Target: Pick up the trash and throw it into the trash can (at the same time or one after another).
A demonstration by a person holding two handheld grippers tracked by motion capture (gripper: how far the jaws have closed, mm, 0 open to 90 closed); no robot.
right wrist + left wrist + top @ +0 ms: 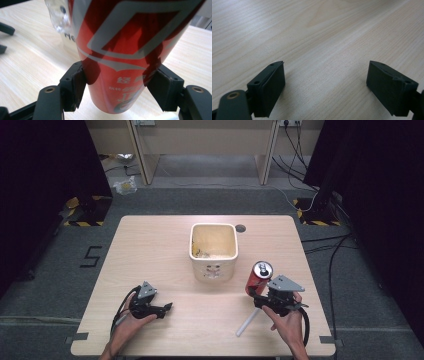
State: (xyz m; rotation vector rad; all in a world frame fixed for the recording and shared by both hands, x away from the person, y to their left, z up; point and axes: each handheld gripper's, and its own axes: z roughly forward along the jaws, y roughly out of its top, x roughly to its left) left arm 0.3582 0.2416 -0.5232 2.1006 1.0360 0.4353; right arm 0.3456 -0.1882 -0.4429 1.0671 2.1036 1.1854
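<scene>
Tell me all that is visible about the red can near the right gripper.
The red can looks like shiny metal, with white and silver markings and small white characters low on its side. Its silver top faces up and the can leans a little. It is on the person's right side of the wooden table, just right of the cream bin. The right gripper has one black jaw against each side of it. Whether its base touches the table cannot be told.

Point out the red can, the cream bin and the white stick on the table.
red can (257,279), high view, on its red side.
cream bin (214,268), high view, on its front wall.
white stick (247,324), high view, at mid-length.
</scene>
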